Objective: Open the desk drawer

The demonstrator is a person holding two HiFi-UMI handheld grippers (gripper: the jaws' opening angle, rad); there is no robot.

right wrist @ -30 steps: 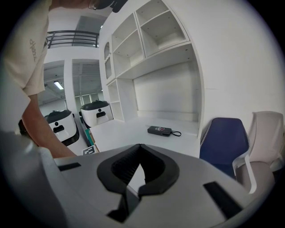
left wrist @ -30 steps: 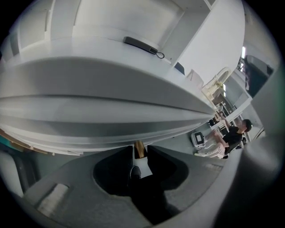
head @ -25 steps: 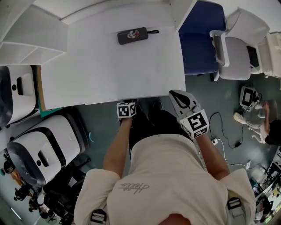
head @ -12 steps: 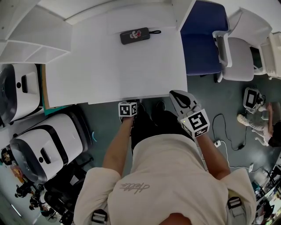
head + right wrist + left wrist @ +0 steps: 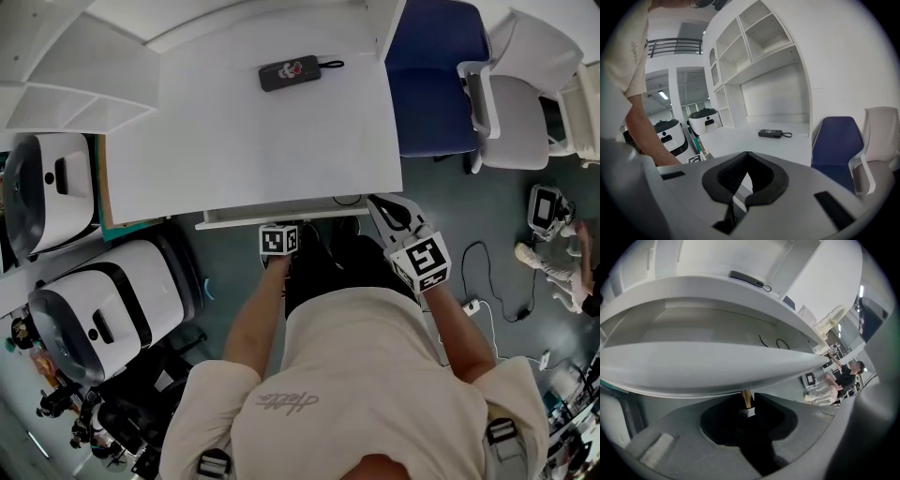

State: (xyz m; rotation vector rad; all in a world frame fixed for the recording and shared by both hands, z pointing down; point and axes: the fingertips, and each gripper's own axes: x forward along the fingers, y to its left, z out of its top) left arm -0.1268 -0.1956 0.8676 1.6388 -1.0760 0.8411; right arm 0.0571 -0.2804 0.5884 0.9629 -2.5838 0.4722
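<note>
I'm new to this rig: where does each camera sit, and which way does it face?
Head view: on the person's head, facing steeply down at the white desk; torso, arms, left gripper and right gripper show.
Left gripper view: on that gripper, facing the drawer front; jaws clamp its brass knob.
Right gripper view: on that gripper, facing shelves across the desk; jaws, one arm.
Shared: all show the black pouch.
</note>
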